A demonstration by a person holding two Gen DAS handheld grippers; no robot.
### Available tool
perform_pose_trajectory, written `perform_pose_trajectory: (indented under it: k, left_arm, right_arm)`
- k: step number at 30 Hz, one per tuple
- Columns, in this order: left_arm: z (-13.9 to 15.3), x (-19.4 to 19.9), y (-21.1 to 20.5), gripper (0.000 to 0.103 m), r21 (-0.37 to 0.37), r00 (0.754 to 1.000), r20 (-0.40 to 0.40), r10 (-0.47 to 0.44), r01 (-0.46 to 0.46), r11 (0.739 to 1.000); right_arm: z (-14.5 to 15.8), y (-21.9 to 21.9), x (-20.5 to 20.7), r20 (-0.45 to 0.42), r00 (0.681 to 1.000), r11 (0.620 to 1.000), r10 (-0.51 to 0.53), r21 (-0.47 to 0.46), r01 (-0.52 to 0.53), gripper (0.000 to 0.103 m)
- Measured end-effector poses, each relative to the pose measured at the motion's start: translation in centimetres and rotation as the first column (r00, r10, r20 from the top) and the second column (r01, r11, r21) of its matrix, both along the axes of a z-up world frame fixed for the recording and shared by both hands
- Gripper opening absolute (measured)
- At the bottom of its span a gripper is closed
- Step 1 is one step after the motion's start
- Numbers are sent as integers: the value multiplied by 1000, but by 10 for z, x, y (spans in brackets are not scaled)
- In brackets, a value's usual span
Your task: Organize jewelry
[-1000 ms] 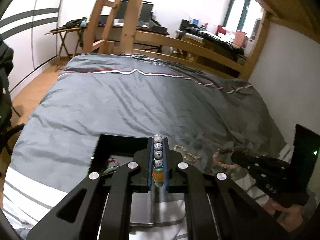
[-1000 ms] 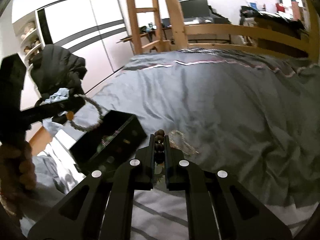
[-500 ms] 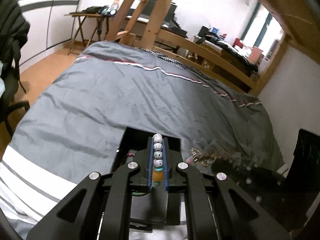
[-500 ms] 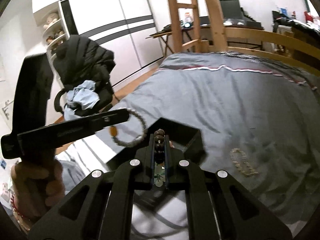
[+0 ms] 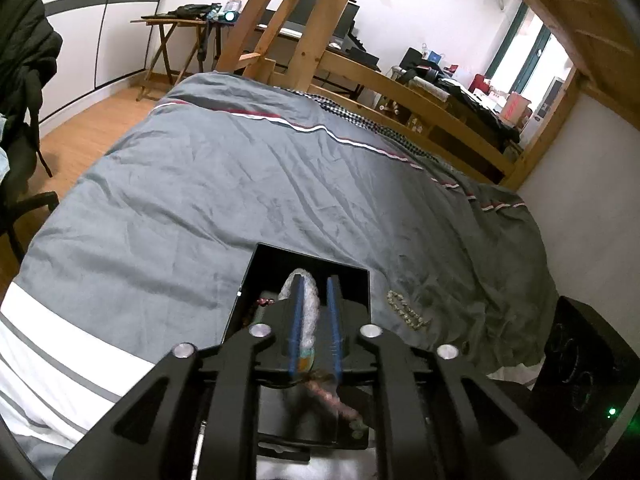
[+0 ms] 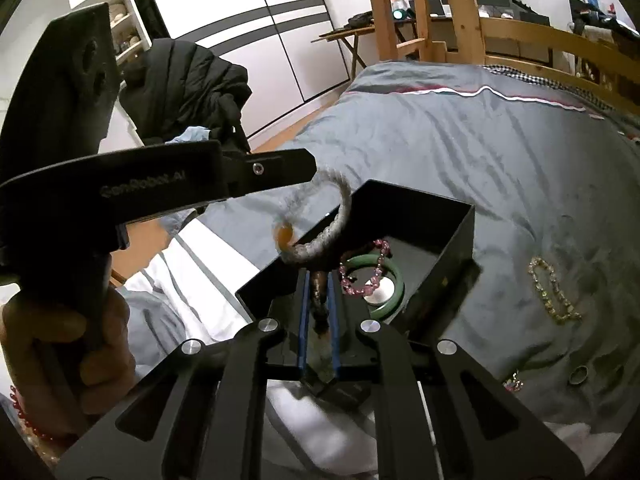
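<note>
The left gripper (image 5: 314,312), jaws parted around a blurred grey beaded bracelet (image 5: 306,312), hangs over the open black jewelry box (image 5: 362,280) at lower centre of the left wrist frame; whether the pads grip the beads cannot be told. In the right wrist frame the same bracelet (image 6: 324,236) loops from the left gripper's tip above the box's near-left rim. The right gripper (image 6: 319,308) pinches a dark brown beaded strand (image 6: 319,300) between narrow-set pads, over the box's near edge.

The bracelet looks poised above the rim rather than the middle of the box, so a drop now could land it on the wall or spill it onto the grey duvet (image 6: 500,140). The two grippers crowd the same opening; the loop could snag the brown strand, or a bump could tip the box on the soft bedding.

Inside the box lie a green bangle (image 6: 394,280) and a pink beaded bracelet (image 6: 362,276). A pale chain bracelet (image 6: 554,290) rests on the duvet to the right of the box, with a dark ring (image 6: 579,375) and a small pink piece (image 6: 512,382) toward the lower right, all yet to be boxed.
</note>
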State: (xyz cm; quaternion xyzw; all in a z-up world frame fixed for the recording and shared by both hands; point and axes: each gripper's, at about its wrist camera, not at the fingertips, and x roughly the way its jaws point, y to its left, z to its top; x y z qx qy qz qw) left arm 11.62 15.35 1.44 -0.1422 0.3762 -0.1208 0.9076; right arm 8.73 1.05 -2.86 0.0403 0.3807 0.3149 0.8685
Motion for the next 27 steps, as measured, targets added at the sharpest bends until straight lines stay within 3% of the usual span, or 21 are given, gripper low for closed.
perform_pose_trajectory:
  k: [2,3,4,5,7,9,12,16,22,27]
  left_arm:
    - [1,-2,-1,42,8,1000,8,8,-8,1000]
    - [2,-3,-1,51,10,1000,14,14,-14,1000]
    - [3,-3,-1,55,12,1000,21,18,-18,1000]
    - [4,-4,-1,58,12,999,25,24,-24,1000]
    - [4,-5,-1,78,9,999,30,35,-35,999]
    - [5,-5,-1,82,-5,999,41,28,-28,1000]
    - [13,-10,-12,93,2,996,91,-16,16,1000]
    - [21,-19,-42,94,97,982,151,-112,98,990]
    - [18,-31,-113,94,290,945,154,-288,236,928]
    - [13,-33,-154,94,293,923,161,-349,293,910]
  right_arm:
    - [0,-3,-1,-3,1000,1000,-3,4,3,18]
    - [-1,-4,-1,-2,1000,1000,-5,3,5,36]
    - [-1,-6,-1,3,1000,1000,-10,1,10,60]
    - [0,-10,-3,14,1000,1000,-22,8,22,69]
    - [2,-22,-6,24,998,998,-53,31,52,70]
    - [4,-38,-6,35,995,996,-92,17,91,71]
    - [5,-70,-9,59,987,989,-147,-16,148,83]
    - [6,-127,-15,62,969,970,-240,-25,241,88]
    - [2,-186,-20,51,944,945,-326,-13,327,88]
    - [-5,-206,-26,85,935,936,-345,-47,349,88]
